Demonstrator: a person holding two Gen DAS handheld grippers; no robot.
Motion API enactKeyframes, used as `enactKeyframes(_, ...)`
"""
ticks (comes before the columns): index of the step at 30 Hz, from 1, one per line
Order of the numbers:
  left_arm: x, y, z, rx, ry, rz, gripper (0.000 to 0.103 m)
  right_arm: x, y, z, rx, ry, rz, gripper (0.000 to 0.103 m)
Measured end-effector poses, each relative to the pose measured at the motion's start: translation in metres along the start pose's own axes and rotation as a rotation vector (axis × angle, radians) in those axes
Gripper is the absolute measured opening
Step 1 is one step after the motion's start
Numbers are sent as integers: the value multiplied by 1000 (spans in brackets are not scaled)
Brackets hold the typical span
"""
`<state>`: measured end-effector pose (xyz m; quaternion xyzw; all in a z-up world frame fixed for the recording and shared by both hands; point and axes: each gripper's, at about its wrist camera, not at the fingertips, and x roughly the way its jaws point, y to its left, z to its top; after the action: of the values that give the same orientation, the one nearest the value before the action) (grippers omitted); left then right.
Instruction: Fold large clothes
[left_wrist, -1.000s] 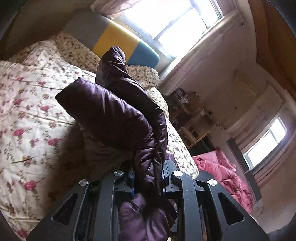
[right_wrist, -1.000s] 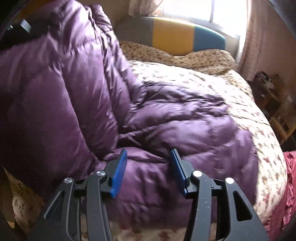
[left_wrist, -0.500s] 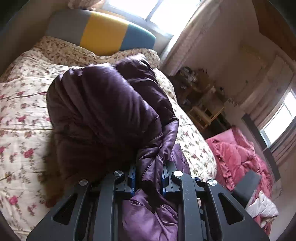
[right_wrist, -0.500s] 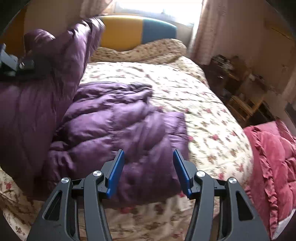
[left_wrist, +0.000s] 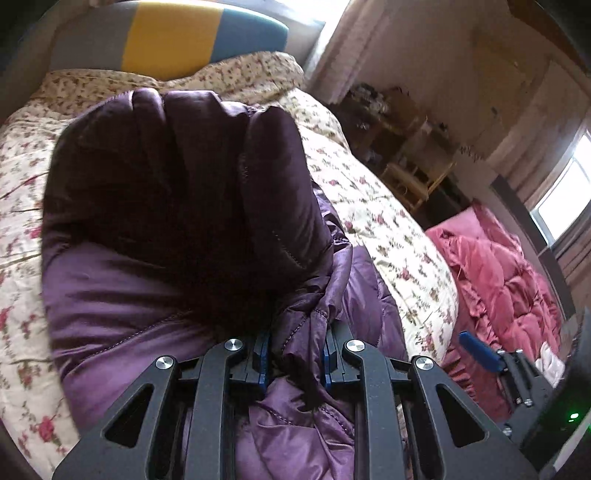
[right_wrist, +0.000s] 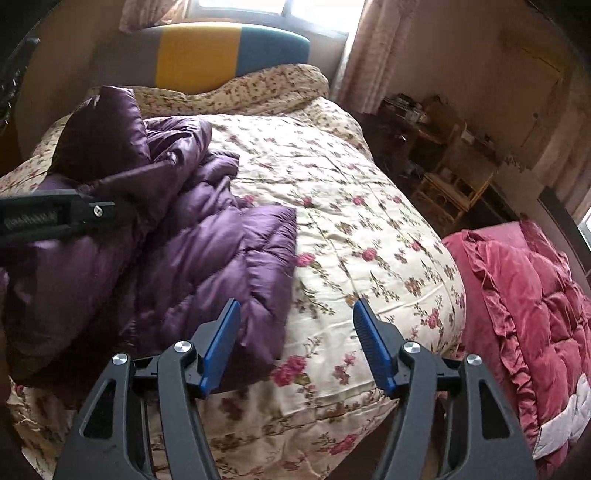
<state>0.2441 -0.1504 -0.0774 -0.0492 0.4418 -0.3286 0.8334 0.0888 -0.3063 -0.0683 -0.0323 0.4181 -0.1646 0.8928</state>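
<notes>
my left gripper (left_wrist: 295, 356) has its fingers clenched on a bunched fold of the purple jacket (right_wrist: 207, 251), pinched between the blue pads, so i can carry that part up and over the rest of the garment. from the left camera the lifted part balloons in front of the lens and hides most of what lies beneath it. my right gripper (right_wrist: 295, 343) hangs with its fingers spread wide and nothing between them, above the near edge of the bed (right_wrist: 369, 229), just right of the jacket's hem, free to pin or smooth once the fold comes down, i judge.

the jacket sits on the left half of the floral bedspread, one quilted panel lying flat toward the middle, the rest heaped and partly raised by my left gripper. to the right of it the bedspread is bare up to the bed's right edge, which gives room to lay the fold across. beyond that edge a red quilt (right_wrist: 524, 295) lies lower down, near enough that a loose sleeve could slide off toward it. the striped headboard (right_wrist: 229, 51) bounds the far end.
</notes>
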Motion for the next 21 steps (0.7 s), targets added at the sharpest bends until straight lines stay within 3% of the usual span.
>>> enactKeyframes(7, 29, -10, -4, 40, 52, -14, 19, 14, -12, -4, 35, 45, -11, 63)
enactKeyframes(11, 12, -7, -2, 21, 35, -59, 32, 14, -12, -3, 41, 45, -7, 63)
enactKeyframes(13, -3, -7, -2, 26, 4, -76, 53, 12, -9, -3, 41, 43, -3, 63)
enactKeyframes(14, -9, -9, -2, 30, -12, -77, 58, 12, -8, -3, 41, 41, -1, 63)
enactKeyframes(21, -54, -6, -7, 43, -102, -38, 59, -1, 4, -3, 25, 23, 5, 63)
